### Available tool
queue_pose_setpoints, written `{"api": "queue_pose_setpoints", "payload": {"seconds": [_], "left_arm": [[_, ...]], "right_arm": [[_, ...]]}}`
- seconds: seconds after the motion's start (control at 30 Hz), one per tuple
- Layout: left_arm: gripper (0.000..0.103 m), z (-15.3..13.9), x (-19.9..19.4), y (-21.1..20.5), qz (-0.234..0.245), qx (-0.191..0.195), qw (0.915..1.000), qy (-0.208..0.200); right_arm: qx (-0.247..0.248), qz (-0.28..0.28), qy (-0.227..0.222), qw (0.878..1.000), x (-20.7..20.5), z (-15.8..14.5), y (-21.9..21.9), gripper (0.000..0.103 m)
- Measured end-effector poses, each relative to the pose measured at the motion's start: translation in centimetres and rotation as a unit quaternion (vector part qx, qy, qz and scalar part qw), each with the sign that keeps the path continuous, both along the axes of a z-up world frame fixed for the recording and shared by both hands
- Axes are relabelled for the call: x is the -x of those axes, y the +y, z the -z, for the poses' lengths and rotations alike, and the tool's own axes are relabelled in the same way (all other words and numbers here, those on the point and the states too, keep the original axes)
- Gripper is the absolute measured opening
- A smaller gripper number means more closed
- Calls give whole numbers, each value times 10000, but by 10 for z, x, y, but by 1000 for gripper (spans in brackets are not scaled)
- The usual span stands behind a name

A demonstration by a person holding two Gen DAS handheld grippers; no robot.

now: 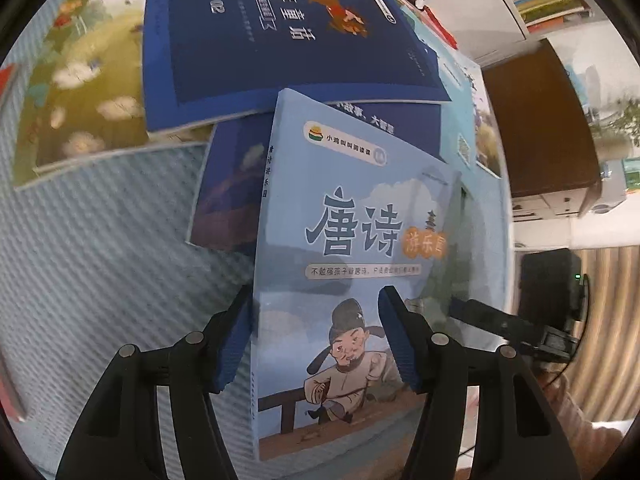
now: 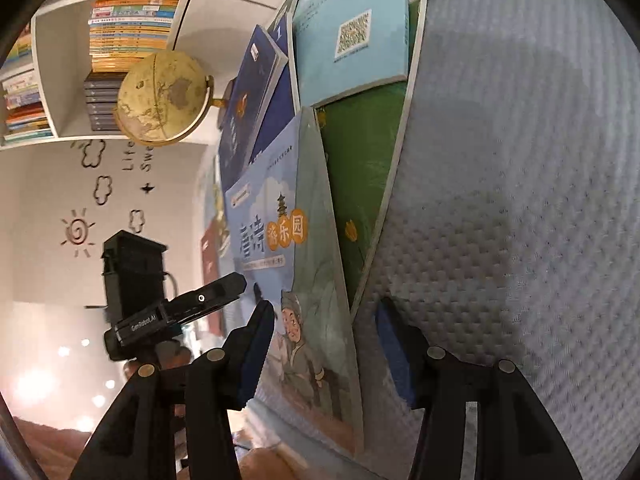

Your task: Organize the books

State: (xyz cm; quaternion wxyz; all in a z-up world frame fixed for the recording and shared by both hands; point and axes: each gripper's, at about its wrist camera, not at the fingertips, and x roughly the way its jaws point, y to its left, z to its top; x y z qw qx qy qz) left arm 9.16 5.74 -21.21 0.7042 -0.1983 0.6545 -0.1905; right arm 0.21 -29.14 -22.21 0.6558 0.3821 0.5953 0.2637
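Left hand-held gripper (image 1: 316,344) astride 唐诗 book (image 1: 352,240)

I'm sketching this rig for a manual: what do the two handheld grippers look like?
Both match. The left gripper and the right gripper each have two black plastic linkage arms with round silver pivot pins, ending in blue ribbed pads. Seen from the right wrist, the left unit's black body bears white "GenRobot.AI" lettering and a small round lens.
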Motion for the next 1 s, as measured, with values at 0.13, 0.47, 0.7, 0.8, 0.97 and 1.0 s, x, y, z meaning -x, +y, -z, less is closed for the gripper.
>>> {"api": "queue_pose_setpoints", "payload": {"seconds": [0.13,0.47,0.7,0.8,0.97,1.0], "left_arm": [[51,3,9,-6,77,51,9999,97],[48,-6,13,-5,-91,227,9997,51],[32,9,10,0,-226,312,9988,295],[33,6,8,-12,-2,-23,9999,164],[33,-8,9,-40,541,-805,9950,-243],[33,-12,10,-46,684,-1000,9920,-353]], "right_arm": [[-90,-213,115,9997,4,0,5,51],[-29,95,334,9994,8,11,-5,16],[-97,239,314,9992,12,14,-9,15],[-44,287,273,9992,14,14,-10,15],[440,308,130,9985,17,1,-1,16],[643,219,32,9977,17,-4,4,16]]}}
